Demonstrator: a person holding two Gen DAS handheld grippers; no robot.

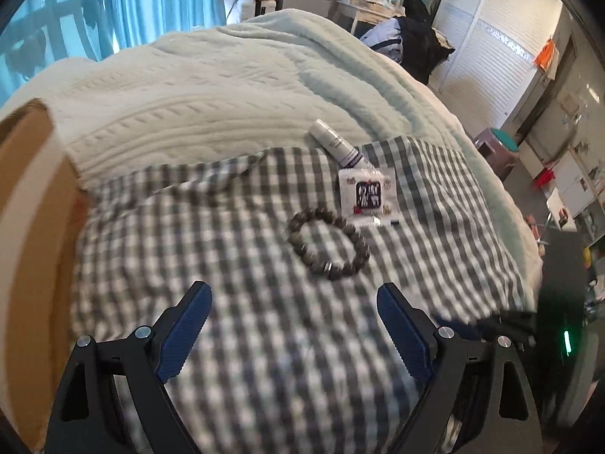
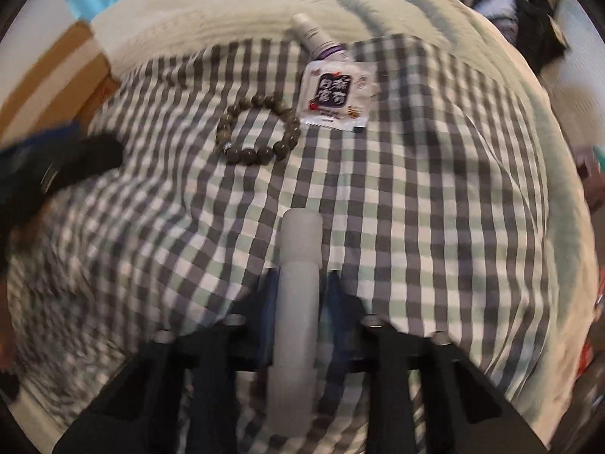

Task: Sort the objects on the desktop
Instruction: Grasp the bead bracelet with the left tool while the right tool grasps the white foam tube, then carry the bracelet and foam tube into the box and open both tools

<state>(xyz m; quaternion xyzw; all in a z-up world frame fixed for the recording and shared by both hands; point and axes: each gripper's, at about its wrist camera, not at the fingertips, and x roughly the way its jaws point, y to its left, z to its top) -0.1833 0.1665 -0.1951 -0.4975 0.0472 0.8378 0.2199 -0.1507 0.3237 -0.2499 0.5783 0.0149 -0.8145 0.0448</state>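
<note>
Frosted tube (image 2: 298,283) between right fingers (image 2: 332,295)

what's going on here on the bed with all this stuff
A person is sorting small items on a checkered cloth with two handheld grippers. The right gripper is shut on a frosted white tube, held above the cloth. The left gripper is open and empty, just short of a bead bracelet. Beyond it lie a white sachet and a small white bottle. A cardboard box sits at the left.

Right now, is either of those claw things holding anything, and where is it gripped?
The right gripper holds a frosted white tube, pinched around its middle with the capped end sticking out forward. The left gripper is open and holds nothing.
</note>
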